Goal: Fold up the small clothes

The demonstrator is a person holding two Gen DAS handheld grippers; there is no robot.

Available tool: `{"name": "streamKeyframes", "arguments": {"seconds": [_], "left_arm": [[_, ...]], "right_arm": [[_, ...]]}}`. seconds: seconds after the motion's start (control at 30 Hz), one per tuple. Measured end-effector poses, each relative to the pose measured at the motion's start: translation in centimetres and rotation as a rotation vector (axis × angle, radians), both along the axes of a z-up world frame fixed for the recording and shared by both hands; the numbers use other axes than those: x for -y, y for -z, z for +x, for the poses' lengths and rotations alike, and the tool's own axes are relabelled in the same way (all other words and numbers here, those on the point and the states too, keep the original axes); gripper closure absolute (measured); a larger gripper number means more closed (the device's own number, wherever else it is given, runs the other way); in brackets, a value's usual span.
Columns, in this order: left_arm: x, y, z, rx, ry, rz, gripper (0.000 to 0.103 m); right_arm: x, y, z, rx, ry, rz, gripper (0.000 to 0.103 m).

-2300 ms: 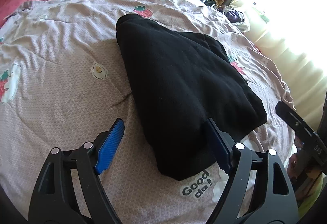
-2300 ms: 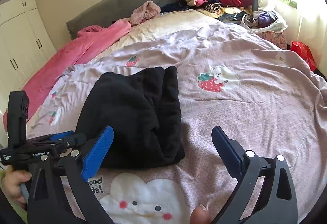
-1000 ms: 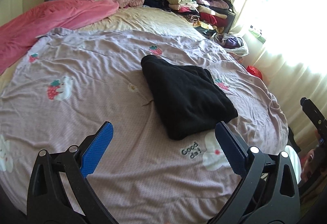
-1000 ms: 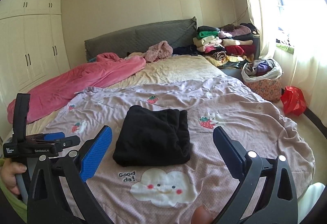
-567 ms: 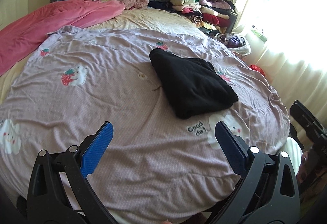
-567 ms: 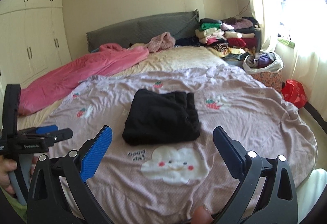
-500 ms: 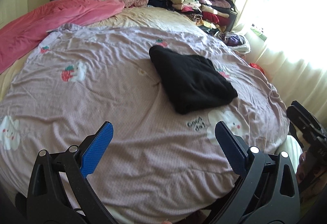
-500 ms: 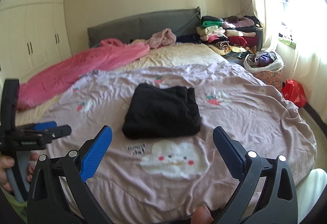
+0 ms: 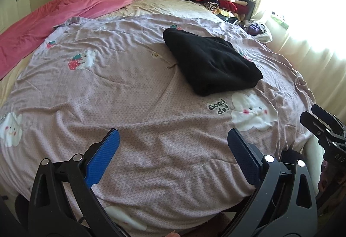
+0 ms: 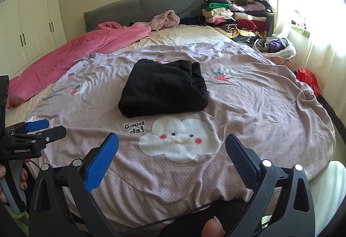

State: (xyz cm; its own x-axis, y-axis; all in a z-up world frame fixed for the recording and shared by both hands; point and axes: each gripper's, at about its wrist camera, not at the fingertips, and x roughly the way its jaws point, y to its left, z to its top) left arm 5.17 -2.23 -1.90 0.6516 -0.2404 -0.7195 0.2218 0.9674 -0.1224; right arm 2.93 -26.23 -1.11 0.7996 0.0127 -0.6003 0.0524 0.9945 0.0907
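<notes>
A folded black garment (image 9: 209,64) lies on the lilac quilt (image 9: 129,90), above the "Good da!" print; it also shows in the right wrist view (image 10: 164,88). My left gripper (image 9: 173,150) is open and empty, held back over the bed's near edge, well short of the garment. My right gripper (image 10: 172,155) is open and empty, also near the bed's front edge, below the cloud print. Each gripper shows at the edge of the other's view: the right gripper (image 9: 324,126) and the left gripper (image 10: 39,131).
A pink blanket (image 10: 82,51) lies along the left of the bed. A stack of folded clothes (image 10: 235,16) sits at the far right by the headboard. A bag of clothes (image 10: 274,46) and a red bag (image 10: 307,78) stand by the window.
Both grippers have drawn back from the black garment toward the foot of the bed. The garment stays folded where it lay. Both stay open.
</notes>
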Motion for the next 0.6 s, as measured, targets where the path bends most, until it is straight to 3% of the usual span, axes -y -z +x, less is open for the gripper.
{"name": "streamKeyframes", "arguments": {"seconds": [0.6], "left_arm": [[-0.15, -0.11, 0.06, -0.004, -0.012, -0.004, 0.009]], "right_arm": [[-0.34, 0.29, 0.19, -0.005, -0.01, 0.001, 0.004]]}}
